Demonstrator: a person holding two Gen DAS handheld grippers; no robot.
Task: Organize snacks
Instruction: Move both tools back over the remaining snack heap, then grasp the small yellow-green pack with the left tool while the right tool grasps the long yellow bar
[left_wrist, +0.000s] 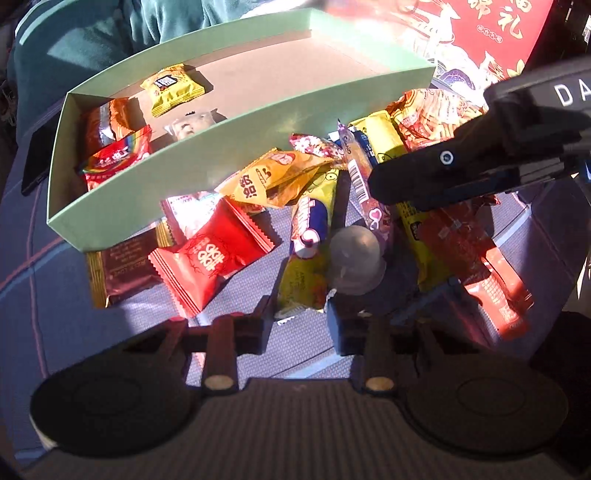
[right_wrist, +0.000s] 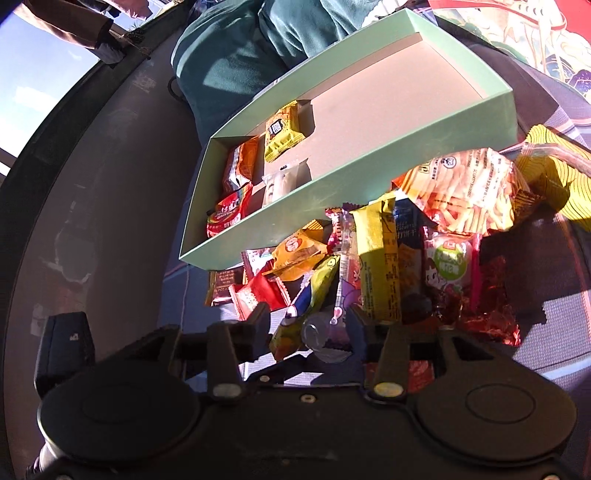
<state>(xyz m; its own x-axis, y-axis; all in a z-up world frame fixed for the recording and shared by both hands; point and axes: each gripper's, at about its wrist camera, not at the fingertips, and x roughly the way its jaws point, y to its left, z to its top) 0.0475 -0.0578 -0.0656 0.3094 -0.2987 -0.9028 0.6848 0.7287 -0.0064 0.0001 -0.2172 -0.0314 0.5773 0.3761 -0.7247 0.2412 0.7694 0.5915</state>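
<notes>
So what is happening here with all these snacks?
A person with a gripper in each hand is sorting snacks into a green box. Four packets already lie in it; the rest form a pile beside it. The right gripper stands open around a clear jelly cup. The left gripper hovers over the pile.

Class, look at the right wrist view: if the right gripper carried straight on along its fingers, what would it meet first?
Most likely the clear domed plastic jelly cup, lying between the open fingers of the right gripper. Beside it sits the yellow-green snack packet. Depth is hard to judge in this view, so which is touched first is uncertain.
</notes>
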